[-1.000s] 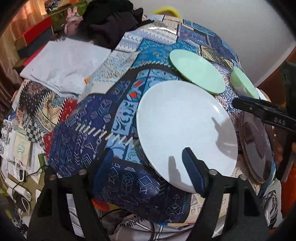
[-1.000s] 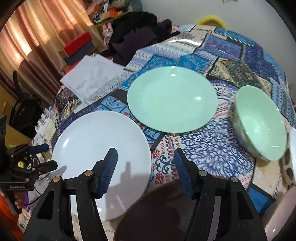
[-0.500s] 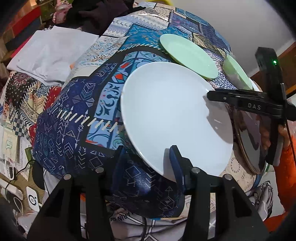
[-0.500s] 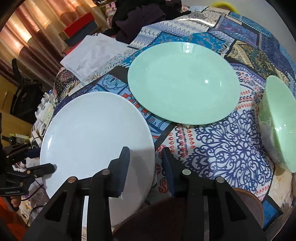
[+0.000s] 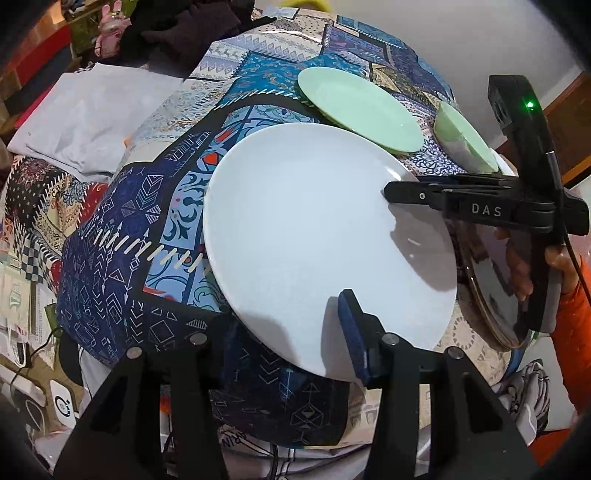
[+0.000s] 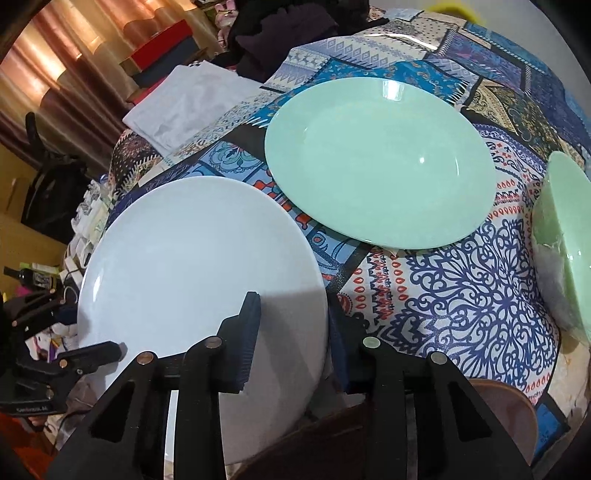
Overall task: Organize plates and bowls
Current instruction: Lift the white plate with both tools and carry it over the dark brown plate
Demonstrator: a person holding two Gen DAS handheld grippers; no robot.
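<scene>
On the patchwork-clothed counter (image 6: pixel 461 295), near its front-left edge: white plate (image 5: pixel 314 240), large, plain, tipped up at its near rim in the left wrist view.

Left claw (image 5: pixel 291 332) narrowed onto the plate's near edge. Right-hand blue pad (image 5: pixel 352 332) lies on the plate's top face; the other finger sits under the rim, mostly hidden. Jaws have just been closing, plate edge between them. Reads as a grip.

Right claw (image 6: pixel 295 339) on the plate's opposite edge. Left-hand pad (image 6: pixel 247 343) rests on the top face, the other pad below the rim against the cloth side. Jaws narrow, have just been closing, plate rim between them. Also a grip. Same claw seen side-on from the left wrist camera, fingertips pinched at the rim, a hand behind it with an orange sleeve (image 5: pixel 572 314).

Green plate (image 6: pixel 380 162) flat on the cloth just beyond the white plate; rims look near, cannot tell if touching. Green bowl (image 6: pixel 565 240) to the right of it, apart, tilted in view by the lens.

Dark round plate (image 5: pixel 495 288) at the counter's near edge beside the white plate, partly under the right claw.

Far side: folded white cloth (image 6: pixel 192 103), pile of dark clothes (image 6: pixel 284 33).
</scene>
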